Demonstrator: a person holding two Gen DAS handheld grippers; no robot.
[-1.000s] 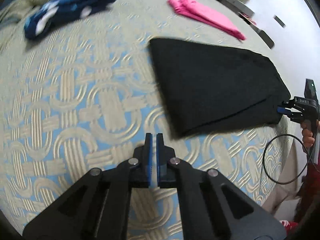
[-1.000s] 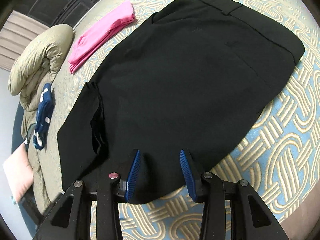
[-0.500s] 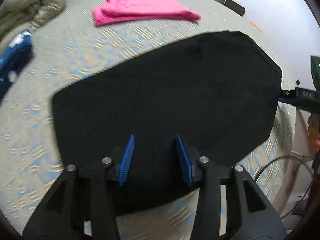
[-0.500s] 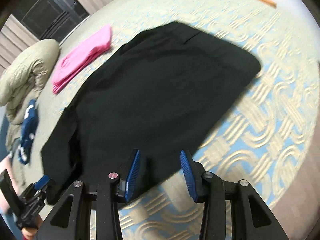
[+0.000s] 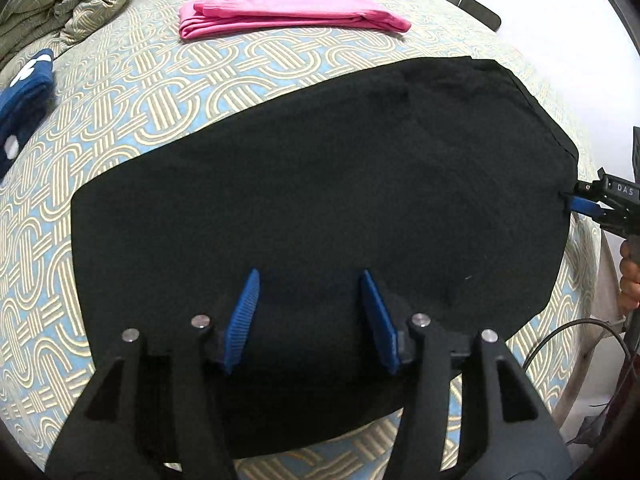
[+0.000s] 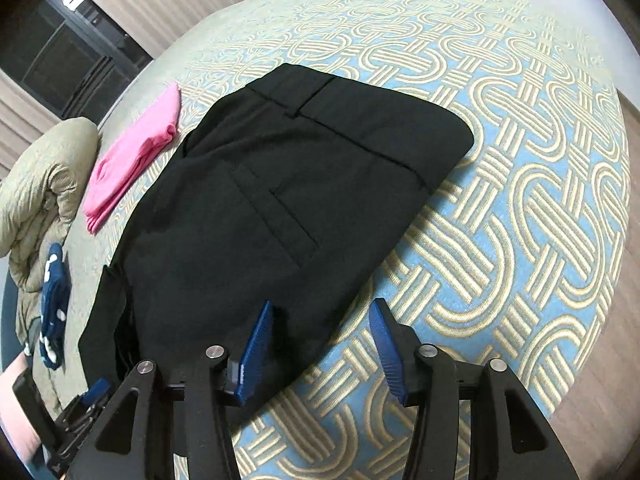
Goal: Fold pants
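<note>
pants: one black pair (image 5: 320,184), laid flat and folded on the patterned bedspread (image 5: 132,92); in the right wrist view the waistband end is seen at the far side, with one welt pocket (image 6: 288,216) marked on the top layer, and a narrower folded strip is seen along the left edge (image 6: 106,320).
left gripper: one (image 5: 308,316), both blue pads spread wide apart, nothing clasped; it is held low over the near edge of the pants, with black cloth seen between and below the pads.
right gripper: one (image 6: 324,352), pads likewise parted, nothing gripped; its left pad (image 6: 256,352) is placed over the near corner of the pants, its right pad (image 6: 386,354) over bare bedspread. whether cloth is touched cannot be told.
cross views: the right gripper (image 5: 600,204) is caught at the right edge of the left wrist view, its blue tip right at the hem of the pants; the left gripper (image 6: 86,396) is glimpsed at the bottom left of the right wrist view.
other clothes: one pink folded garment (image 5: 288,8) beyond the pants, well apart; one navy item with white spots (image 5: 22,108) further left.
bedding: one rolled olive quilt (image 5: 60,0) at the far corner.
</note>
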